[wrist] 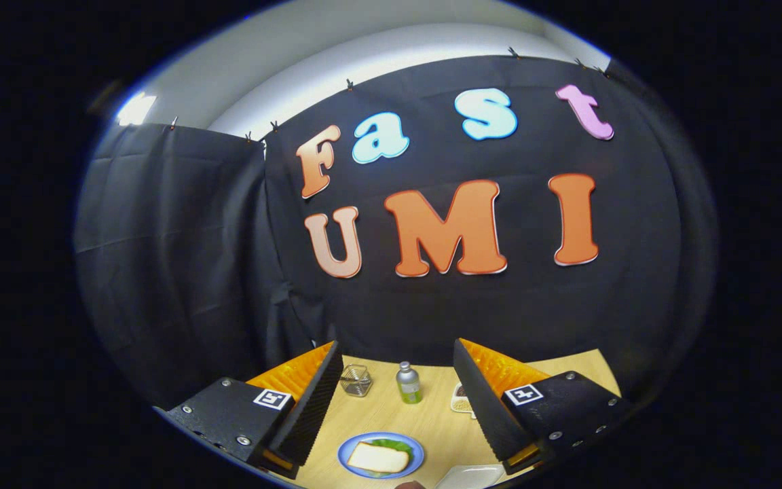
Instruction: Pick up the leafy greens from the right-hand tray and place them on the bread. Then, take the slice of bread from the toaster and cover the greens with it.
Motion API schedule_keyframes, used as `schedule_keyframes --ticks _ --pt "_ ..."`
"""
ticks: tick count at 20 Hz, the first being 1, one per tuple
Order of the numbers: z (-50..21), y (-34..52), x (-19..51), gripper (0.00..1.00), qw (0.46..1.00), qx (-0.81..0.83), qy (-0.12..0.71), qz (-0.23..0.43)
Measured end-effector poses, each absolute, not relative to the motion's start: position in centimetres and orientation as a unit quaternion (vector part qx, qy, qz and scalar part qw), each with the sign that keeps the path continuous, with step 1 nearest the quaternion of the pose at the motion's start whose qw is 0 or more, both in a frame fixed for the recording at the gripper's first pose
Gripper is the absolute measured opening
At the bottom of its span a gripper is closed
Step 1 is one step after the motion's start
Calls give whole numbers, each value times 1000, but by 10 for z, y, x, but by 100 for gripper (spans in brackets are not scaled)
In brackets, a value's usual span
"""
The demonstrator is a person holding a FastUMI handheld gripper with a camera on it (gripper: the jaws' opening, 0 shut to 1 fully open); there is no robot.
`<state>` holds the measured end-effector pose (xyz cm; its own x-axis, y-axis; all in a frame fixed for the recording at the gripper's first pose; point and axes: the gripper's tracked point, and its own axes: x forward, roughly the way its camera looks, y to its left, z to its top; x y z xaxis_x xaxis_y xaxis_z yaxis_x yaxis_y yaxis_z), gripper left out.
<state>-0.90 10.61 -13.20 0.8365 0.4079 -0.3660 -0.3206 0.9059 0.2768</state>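
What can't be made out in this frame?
- Toaster: cannot tell where it stands from the gripper view.
- Leafy greens: mostly covered by the bread slice on the blue plate.
- White tray: cut off at the view's edge; contents unknown.
- White dish: half behind one finger.
- Small bottle and wire holder: too small for detail.
- Gripper: fingers open, holding nothing.

The gripper (398, 401) hangs with fingers spread and nothing between them, above the table (391, 414). Bare wood lies ahead up to a bottle (408, 383) and a wire holder (356, 379); the plate (381, 455) sits below
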Motion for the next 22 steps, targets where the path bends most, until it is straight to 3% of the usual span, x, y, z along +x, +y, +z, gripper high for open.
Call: schedule_keyframes --ticks 12,22 --pt "-50 46 -8 98 988 41 104 109" --pt "-27 43 -6 98 995 12 33 91"
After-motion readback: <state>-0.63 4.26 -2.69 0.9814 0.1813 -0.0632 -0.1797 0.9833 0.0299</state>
